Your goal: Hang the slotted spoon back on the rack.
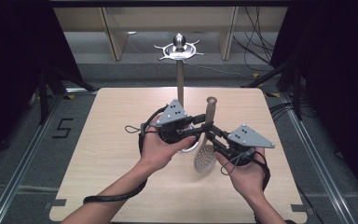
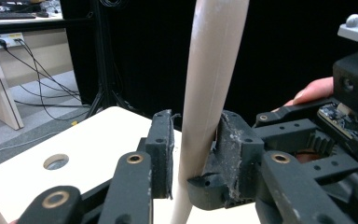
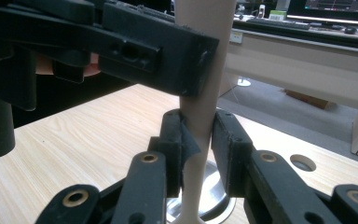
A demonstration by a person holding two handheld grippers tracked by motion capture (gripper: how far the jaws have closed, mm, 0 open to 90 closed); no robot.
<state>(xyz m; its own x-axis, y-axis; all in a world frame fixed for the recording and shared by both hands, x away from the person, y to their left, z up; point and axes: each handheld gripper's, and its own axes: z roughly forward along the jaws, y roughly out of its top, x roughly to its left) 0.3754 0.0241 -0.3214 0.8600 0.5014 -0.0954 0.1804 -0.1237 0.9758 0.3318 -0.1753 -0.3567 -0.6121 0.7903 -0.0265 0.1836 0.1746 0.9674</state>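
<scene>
together, left gripper (image 1: 196, 132) and right gripper (image 1: 213, 138) both clamped on slotted spoon (image 1: 204, 156) handle, spoon upright

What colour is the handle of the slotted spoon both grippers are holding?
Pale beige; the slotted spoon's handle shows best in the left gripper view.

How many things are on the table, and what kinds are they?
Slotted spoons, cream with a pale handle: 1
Metal stands with hooks on top: 1
Grippers, the left gripper and the right gripper, both closed on the spoon handle: 2
Total: 4
</scene>
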